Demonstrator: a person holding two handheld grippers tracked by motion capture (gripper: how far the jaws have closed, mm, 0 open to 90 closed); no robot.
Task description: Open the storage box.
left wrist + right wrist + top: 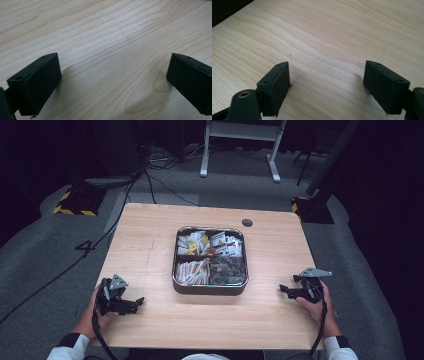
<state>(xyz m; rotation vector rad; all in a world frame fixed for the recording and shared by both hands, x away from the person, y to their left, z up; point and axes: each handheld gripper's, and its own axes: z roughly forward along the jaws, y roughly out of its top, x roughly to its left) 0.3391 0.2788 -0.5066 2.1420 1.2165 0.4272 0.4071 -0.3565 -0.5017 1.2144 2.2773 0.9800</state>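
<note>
Both hand-held grippers rest on the pale wood-grain counter (150,235), jaws spread apart and gripping nothing: the left hand-held gripper (134,303) near the front left corner, the right hand-held gripper (285,289) toward the right edge. Between them, at the counter's middle, sits a square metal tray (210,290) with rounded corners, split into four compartments holding white sachets (227,244), paper-wrapped sticks (192,270) and dark packets (227,269). Grey carpet (40,250) surrounds the counter.
</note>
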